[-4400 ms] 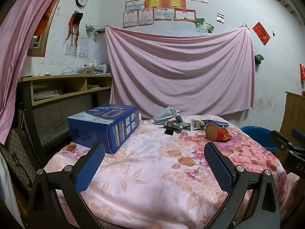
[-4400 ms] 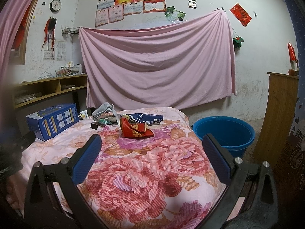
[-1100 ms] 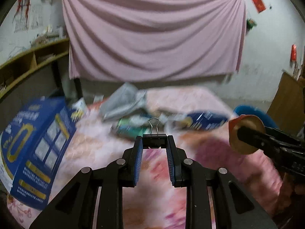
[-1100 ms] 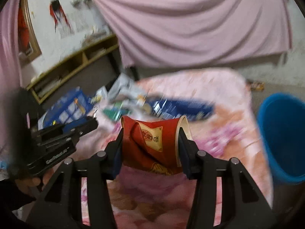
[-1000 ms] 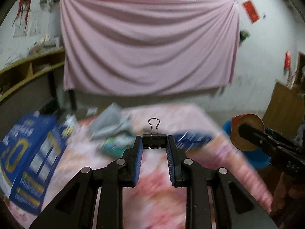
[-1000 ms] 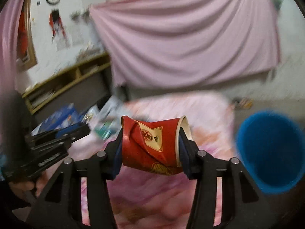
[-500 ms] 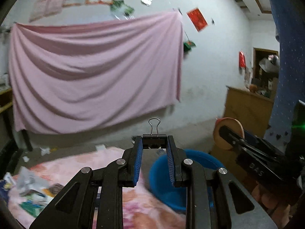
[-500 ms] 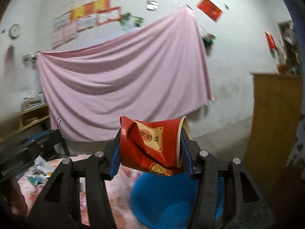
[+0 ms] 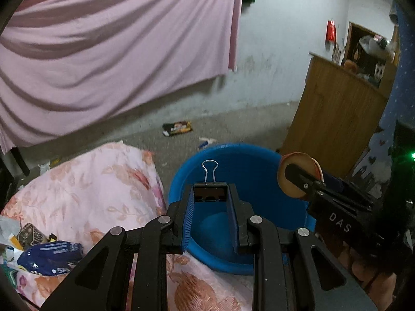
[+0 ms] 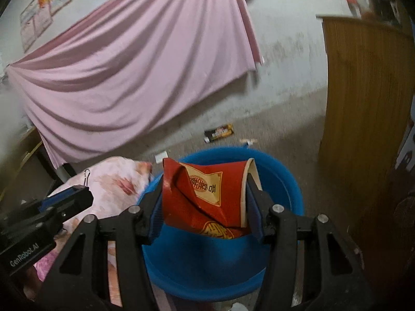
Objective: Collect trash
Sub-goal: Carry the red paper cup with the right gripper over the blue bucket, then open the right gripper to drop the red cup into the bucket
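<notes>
My left gripper (image 9: 210, 197) is shut on a black binder clip (image 9: 210, 187) whose wire loop sticks out past the fingertips. It hangs over the blue plastic basin (image 9: 249, 176) on the floor beside the bed. My right gripper (image 10: 205, 207) grips a crushed red paper cup (image 10: 205, 197) lying sideways between its pads, also above the basin (image 10: 207, 264). In the left wrist view the right gripper (image 9: 301, 181) comes in from the right with the cup's round rim (image 9: 288, 181) over the basin's edge. The left gripper (image 10: 77, 194) shows at the left of the right wrist view.
A bed with a floral quilt (image 9: 90, 181) adjoins the basin on the left; a blue packet (image 9: 49, 256) and other litter lie on it. A wooden cabinet (image 9: 332, 119) stands right of the basin. A wrapper (image 9: 177, 128) lies on the concrete floor beyond.
Both grippers have swung right from above the bed to above the blue basin and tilted down. The clip and the red cup stay gripped.
</notes>
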`<act>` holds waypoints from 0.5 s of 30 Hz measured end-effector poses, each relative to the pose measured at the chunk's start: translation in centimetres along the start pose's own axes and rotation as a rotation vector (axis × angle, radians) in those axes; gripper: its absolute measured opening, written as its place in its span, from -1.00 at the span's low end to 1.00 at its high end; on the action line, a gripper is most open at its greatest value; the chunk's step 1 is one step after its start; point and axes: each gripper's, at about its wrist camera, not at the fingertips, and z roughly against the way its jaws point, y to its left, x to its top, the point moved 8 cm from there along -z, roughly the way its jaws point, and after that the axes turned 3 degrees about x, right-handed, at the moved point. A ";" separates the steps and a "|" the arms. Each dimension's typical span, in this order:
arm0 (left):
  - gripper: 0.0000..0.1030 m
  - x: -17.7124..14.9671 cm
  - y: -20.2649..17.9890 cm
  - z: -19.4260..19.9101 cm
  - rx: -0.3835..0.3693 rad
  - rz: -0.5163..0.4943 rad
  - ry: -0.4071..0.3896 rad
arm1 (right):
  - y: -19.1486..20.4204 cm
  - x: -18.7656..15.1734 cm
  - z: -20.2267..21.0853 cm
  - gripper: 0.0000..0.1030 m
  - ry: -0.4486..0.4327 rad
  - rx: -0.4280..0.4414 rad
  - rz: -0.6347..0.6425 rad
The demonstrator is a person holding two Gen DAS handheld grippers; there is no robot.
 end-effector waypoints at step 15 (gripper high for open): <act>-0.22 -1.5 0.7 -1.4 0.026 0.015 0.029 | -1.4 0.1 -1.8 0.68 0.075 0.009 -0.060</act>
